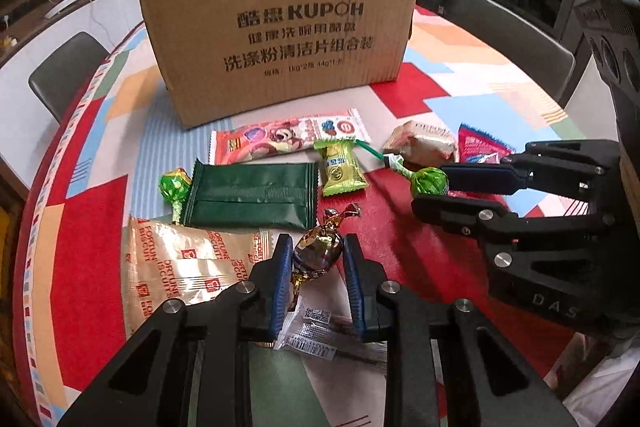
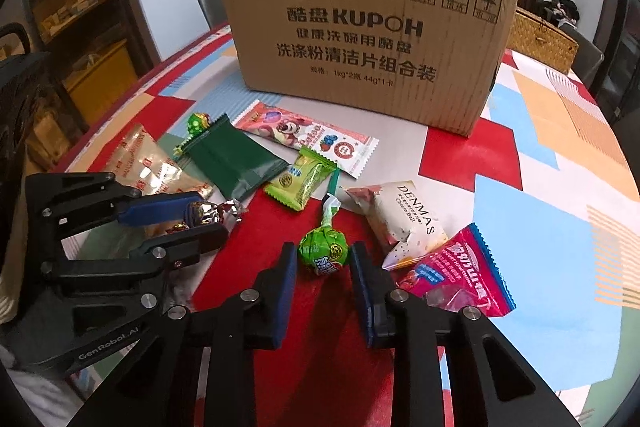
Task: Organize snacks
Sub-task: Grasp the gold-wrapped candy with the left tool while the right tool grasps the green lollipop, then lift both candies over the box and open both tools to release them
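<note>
Snacks lie on a patterned table in front of a brown cardboard box [image 1: 276,31], also in the right wrist view [image 2: 368,35]. My left gripper [image 1: 316,259] is open, its jaws either side of a brown foil-wrapped candy [image 1: 318,255], seen too from the right wrist [image 2: 202,213]. My right gripper [image 2: 324,259] is open around the head of a green lollipop [image 2: 326,249], also in the left wrist view [image 1: 430,181]. Nearby lie a dark green packet [image 1: 250,195], a light green candy [image 1: 342,167], a pink strawberry wrapper [image 1: 288,137] and a second green lollipop [image 1: 174,185].
A Fortune biscuit pack [image 1: 180,267] lies at the left, a clear barcoded wrapper [image 1: 316,331] under my left gripper. A white Denmas pack [image 2: 404,219] and a magenta pack [image 2: 456,275] lie at the right. A wicker basket [image 2: 540,39] stands behind the box. Chairs ring the table.
</note>
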`<state>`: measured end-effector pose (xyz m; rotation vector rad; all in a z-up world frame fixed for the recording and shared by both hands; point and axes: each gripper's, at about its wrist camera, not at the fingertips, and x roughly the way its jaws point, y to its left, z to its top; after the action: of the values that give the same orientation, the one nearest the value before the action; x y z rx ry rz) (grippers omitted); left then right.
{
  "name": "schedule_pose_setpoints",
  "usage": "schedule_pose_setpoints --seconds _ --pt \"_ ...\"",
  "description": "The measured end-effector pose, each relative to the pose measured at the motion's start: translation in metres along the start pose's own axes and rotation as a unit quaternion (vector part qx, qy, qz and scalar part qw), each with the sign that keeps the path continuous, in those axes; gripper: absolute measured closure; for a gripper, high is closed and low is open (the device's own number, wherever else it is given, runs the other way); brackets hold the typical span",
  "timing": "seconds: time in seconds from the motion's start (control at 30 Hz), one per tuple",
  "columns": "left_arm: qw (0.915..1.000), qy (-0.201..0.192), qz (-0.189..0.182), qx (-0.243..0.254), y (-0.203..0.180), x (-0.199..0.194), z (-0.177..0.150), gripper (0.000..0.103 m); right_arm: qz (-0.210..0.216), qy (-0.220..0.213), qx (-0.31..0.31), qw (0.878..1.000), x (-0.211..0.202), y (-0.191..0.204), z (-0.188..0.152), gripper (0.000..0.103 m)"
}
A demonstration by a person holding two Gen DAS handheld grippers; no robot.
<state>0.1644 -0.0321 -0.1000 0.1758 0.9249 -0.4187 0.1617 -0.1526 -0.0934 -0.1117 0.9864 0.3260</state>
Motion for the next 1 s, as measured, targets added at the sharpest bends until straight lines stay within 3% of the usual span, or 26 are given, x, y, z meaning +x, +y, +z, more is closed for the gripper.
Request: schedule_pose_setpoints --seconds 0.5,1.0 --pt "0.9980 -0.063 -0.002 -0.011 -0.008 -0.056 0.014 0.077 0.000 -0.054 0.006 0.999 -0.050 0.004 0.003 0.075" --pt "0.9871 -0.160 0.001 0.001 -0.010 -0.116 0.049 0.077 -0.017 -0.158 -0.001 0.987 -0.109 0.002 0.034 0.075"
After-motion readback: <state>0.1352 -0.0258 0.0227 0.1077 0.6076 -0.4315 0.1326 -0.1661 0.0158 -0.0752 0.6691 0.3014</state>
